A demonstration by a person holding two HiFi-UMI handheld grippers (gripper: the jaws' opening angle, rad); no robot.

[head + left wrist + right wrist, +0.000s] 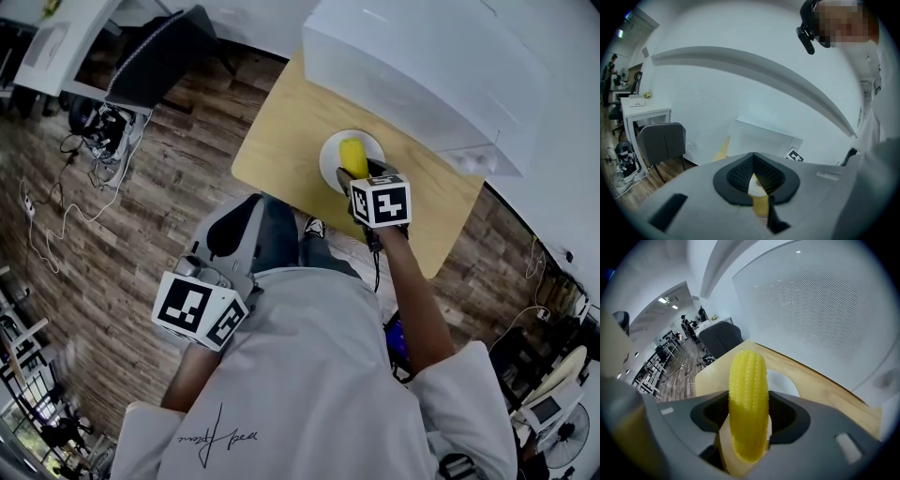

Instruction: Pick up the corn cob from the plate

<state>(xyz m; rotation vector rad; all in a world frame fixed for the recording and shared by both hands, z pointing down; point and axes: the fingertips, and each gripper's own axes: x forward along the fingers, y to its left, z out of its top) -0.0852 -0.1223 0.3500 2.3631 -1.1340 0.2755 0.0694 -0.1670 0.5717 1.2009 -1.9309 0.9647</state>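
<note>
A yellow corn cob [352, 156] lies over the white plate [330, 159] on the light wooden table [281, 141]. My right gripper [362, 176], under its marker cube, reaches onto the plate and is shut on the cob. In the right gripper view the corn cob [748, 394] stands lengthwise between the jaws of my right gripper [748, 420], and part of the plate [787, 384] shows behind it. I cannot tell whether the cob still touches the plate. My left gripper [239, 225] hangs off the table near the person's knee. In its own view my left gripper [754, 177] is shut and holds nothing.
A large white box [422, 75] fills the far side of the table, just beyond the plate. A dark chair [159, 56], a white desk [56, 42] and loose cables [94, 141] are on the wooden floor to the left.
</note>
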